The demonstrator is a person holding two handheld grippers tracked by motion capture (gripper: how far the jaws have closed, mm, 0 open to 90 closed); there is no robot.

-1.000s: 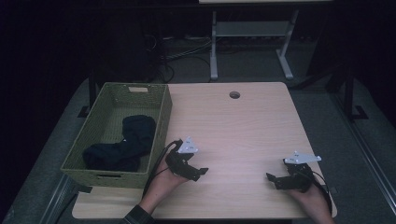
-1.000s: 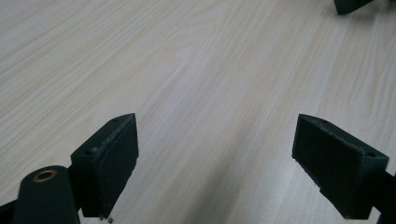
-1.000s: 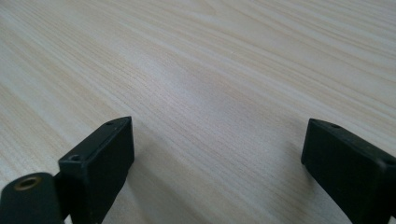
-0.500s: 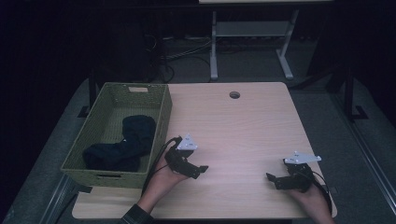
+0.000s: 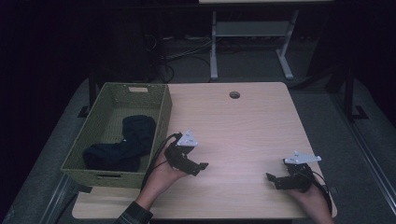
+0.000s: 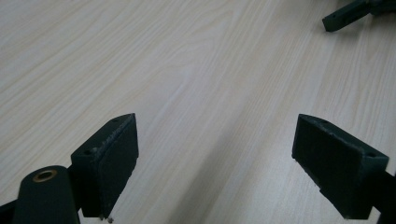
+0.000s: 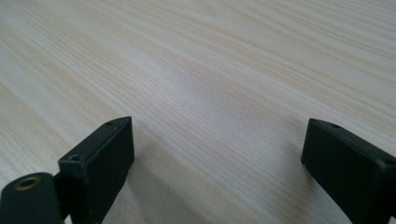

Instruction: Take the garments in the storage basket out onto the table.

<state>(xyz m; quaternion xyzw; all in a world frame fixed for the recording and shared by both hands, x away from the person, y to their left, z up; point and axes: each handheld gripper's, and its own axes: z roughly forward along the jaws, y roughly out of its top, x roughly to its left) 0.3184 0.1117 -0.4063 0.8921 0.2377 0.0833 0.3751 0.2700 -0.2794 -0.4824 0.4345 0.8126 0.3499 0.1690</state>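
Lying in the green woven basket (image 5: 161, 108) at the left edge of the desk (image 5: 243, 126), a dark bundle of cloth (image 5: 122, 144) stretches from the basket's middle down toward its near left corner. Just right of the basket's near corner, the left tool (image 5: 201, 166) rests low over the bare wood in the person's left hand (image 5: 162, 171); its jaws stand wide apart with nothing between them, as the left gripper view shows (image 6: 219, 163). Well apart from it, near the desk's right front edge, the right tool (image 5: 272, 179) sits in the right hand (image 5: 310, 196), pointing toward the left one, jaws likewise spread and empty (image 7: 215, 163). A round cable hole (image 5: 234, 94) marks the desk's far side.
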